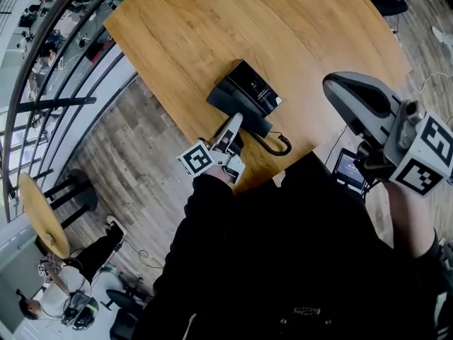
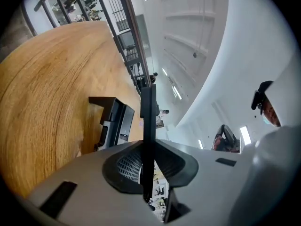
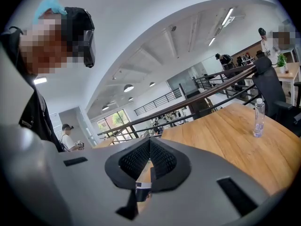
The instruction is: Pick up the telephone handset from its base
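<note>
wooden table (image 1: 184, 34), one handset (image 2: 148, 107), one base (image 1: 253, 85)

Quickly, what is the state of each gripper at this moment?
Left gripper: closed on the telephone handset.
Right gripper: closed, holding nothing.

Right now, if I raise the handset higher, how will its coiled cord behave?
The coiled cord looks loose and springy, so it should stretch rather than resist at first. Once taut, it may tug the phone base, which looks like light plastic and could slide on the smooth table. The left gripper is shut on the handset.
</note>
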A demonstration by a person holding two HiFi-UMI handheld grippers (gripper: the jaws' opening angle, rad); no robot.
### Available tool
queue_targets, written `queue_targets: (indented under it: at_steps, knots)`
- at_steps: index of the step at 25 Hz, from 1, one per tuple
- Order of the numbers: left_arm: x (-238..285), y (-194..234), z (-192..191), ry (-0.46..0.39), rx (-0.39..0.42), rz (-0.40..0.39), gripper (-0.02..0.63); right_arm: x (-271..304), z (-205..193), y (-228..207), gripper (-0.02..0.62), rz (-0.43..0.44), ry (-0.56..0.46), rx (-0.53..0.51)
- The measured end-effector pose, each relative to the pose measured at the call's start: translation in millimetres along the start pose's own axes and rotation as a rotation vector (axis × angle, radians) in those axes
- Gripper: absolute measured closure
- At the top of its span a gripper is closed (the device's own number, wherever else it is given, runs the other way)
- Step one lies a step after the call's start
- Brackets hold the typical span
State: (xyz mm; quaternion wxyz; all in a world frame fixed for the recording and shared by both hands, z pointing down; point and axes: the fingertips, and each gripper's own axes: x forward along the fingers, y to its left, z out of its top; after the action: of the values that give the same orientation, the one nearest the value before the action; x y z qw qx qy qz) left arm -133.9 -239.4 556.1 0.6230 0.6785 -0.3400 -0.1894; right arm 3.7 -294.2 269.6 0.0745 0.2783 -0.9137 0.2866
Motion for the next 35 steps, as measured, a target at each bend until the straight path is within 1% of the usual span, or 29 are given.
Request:
queue_targets:
  at_steps: [2, 3, 5, 7, 10, 12, 14, 18, 20, 22, 25, 27, 33, 35]
  knots:
    - [-7.1, -9.0, -4.1, -0.010, -0.012, 0.023, 0.528, 0.9, 0.6, 4.2, 0.578, 0.018, -0.002, -0.008]
    - [-10.4, -12.0, -4.3, -0.014, -0.002, 0.046, 0.528, 2.7, 1.3, 5.7, 0.578, 0.029, -0.002, -0.014]
    - [-16.6, -21.9, -3.0, -0.022, 0.051, 0.078, 0.528, 6.6, 2.9, 8.9, 0.578, 0.048, 0.001, -0.027]
    - [-24.1, -38.2, -3.7, -0.043, 0.097, 0.076, 0.528, 8.6, 4.0, 13.7, 0.578, 0.067, 0.008, -0.037]
    - [-36.5, -54.7, -3.7, -0.105, 0.073, 0.088, 0.528, 12.3, 8.9, 20.5, 0.578, 0.104, 0.006, -0.059]
    - [-42.9, -69.4, -0.1, -0.140, 0.074, 0.082, 0.528, 15.3, 11.5, 25.0, 0.578, 0.132, 0.006, -0.075]
    - [-49.8, -89.0, 3.6, -0.172, 0.091, 0.065, 0.528, 16.7, 13.1, 29.6, 0.578, 0.160, 0.010, -0.089]
    - [-64.4, -133.1, 7.8, -0.224, 0.151, 0.020, 0.528, 14.6, 20.8, 43.7, 0.578, 0.213, 0.002, -0.119]
    - [-75.7, -158.6, 7.9, -0.268, 0.125, -0.032, 0.528, 10.7, 27.2, 58.1, 0.578, 0.237, -0.006, -0.135]
    - [-90.7, -183.5, 5.7, -0.318, 0.086, -0.086, 0.528, 4.6, 27.7, 71.7, 0.578, 0.251, -0.004, -0.120]
    - [-107.8, -207.3, 2.5, -0.377, 0.072, -0.134, 0.528, -0.9, 18.3, 78.9, 0.578, 0.274, 0.010, -0.054]
    - [-116.5, -218.2, -0.1, -0.408, 0.071, -0.160, 0.528, -2.7, 12.3, 83.6, 0.578, 0.290, 0.013, -0.053]
    - [-128.7, -235.5, -5.4, -0.456, 0.140, -0.172, 0.528, 8.9, -2.8, 86.4, 0.578, 0.348, 0.024, -0.084]
    - [-130.5, -246.6, -5.6, -0.464, 0.183, -0.169, 0.528, 13.0, 0.4, 89.2, 0.578, 0.365, 0.025, -0.098]
